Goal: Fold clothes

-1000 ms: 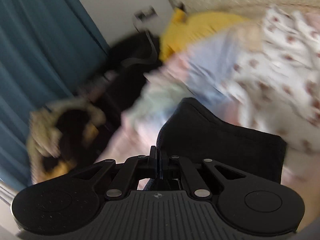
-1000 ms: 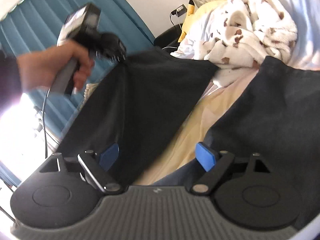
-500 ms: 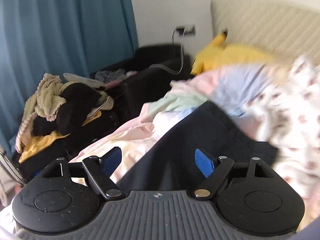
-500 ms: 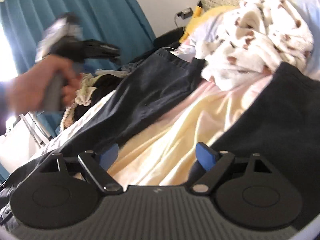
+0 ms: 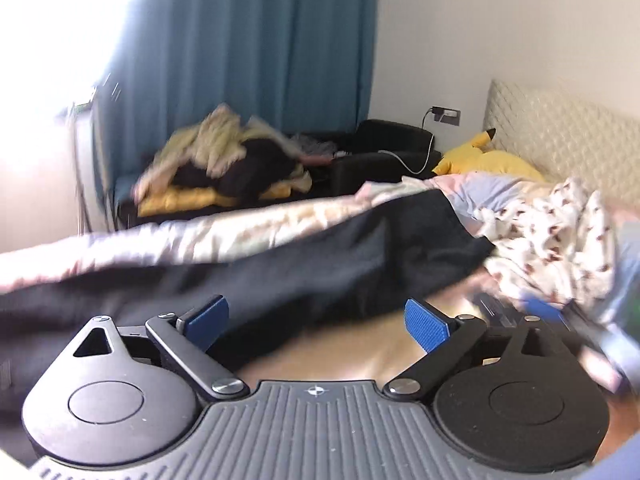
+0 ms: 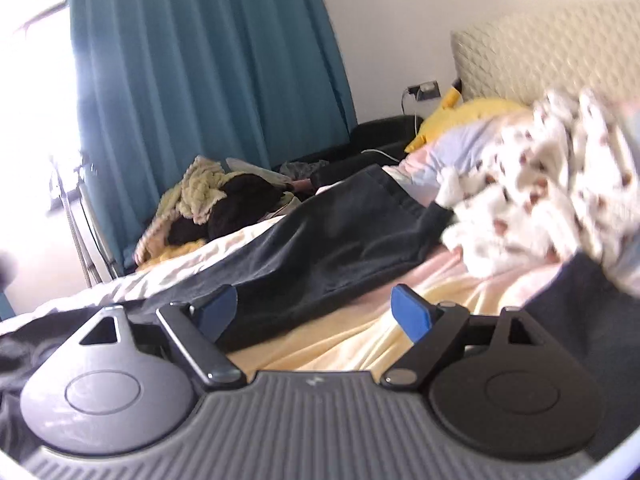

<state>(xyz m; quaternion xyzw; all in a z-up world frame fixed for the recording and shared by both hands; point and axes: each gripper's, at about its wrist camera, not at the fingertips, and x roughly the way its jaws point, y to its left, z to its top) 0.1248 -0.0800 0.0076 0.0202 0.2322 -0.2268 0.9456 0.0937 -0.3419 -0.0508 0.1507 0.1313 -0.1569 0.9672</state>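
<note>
The dark trousers (image 6: 340,240) lie spread on the bed (image 6: 340,340), their long axis running from your left fingertip away toward the spotted blanket (image 6: 540,208). Your right gripper (image 6: 316,312) and left gripper (image 5: 316,320) both stand wide and hold nothing. The near cloth edge sits at each left fingertip, so either hand looks equally near.

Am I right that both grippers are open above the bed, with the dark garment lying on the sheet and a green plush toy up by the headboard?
Nearly: the plush toy is yellow, not green, as the left wrist view shows. The rest stands: the left gripper and the right gripper are both open, and the dark garment lies on the sheet by the headboard.
</note>
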